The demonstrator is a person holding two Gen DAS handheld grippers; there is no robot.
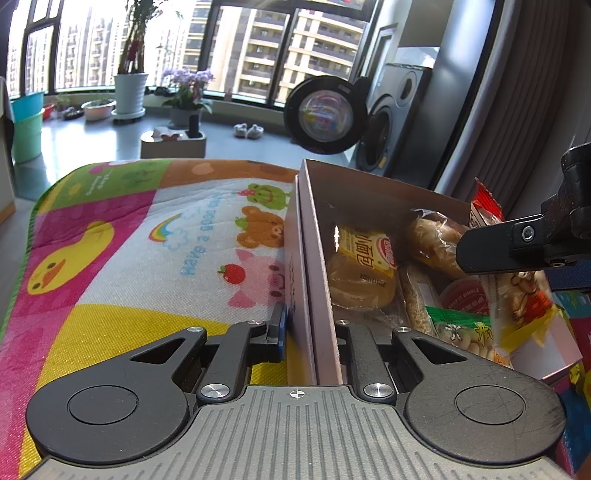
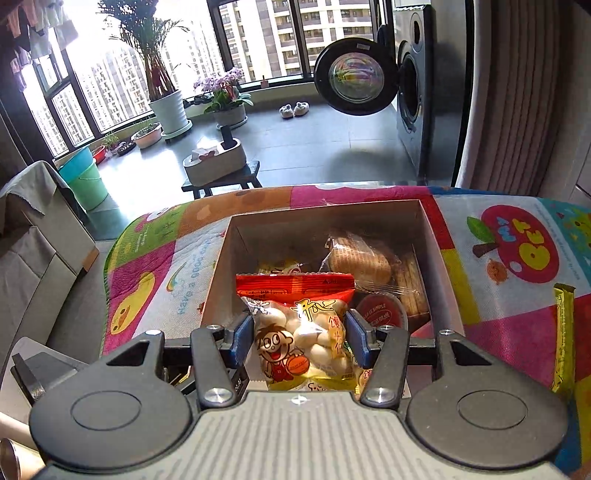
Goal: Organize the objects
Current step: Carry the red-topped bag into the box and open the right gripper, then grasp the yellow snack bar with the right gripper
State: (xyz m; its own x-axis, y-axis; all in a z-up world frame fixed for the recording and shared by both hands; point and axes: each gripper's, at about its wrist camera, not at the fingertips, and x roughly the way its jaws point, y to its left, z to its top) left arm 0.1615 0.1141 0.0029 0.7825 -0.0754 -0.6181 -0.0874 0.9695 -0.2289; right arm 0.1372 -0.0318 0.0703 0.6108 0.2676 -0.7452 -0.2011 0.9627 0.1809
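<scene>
Gripping the box (image 1: 314,280) wall, left tool (image 1: 310,332); right tool (image 2: 299,338) clamps snack bag (image 2: 301,332) above it.

This is a home, on a glazed laundry balcony high among apartment towers. Ahead of the grippers, past the cartoon play mat (image 2: 155,273), stands a front-loading washing machine (image 2: 410,92) with its door (image 2: 354,75) open, potted orchids (image 2: 225,92), a tall palm (image 2: 162,77), slippers (image 2: 293,109), buckets (image 2: 83,177) to the left, and clothes (image 2: 33,26) hung up.
</scene>
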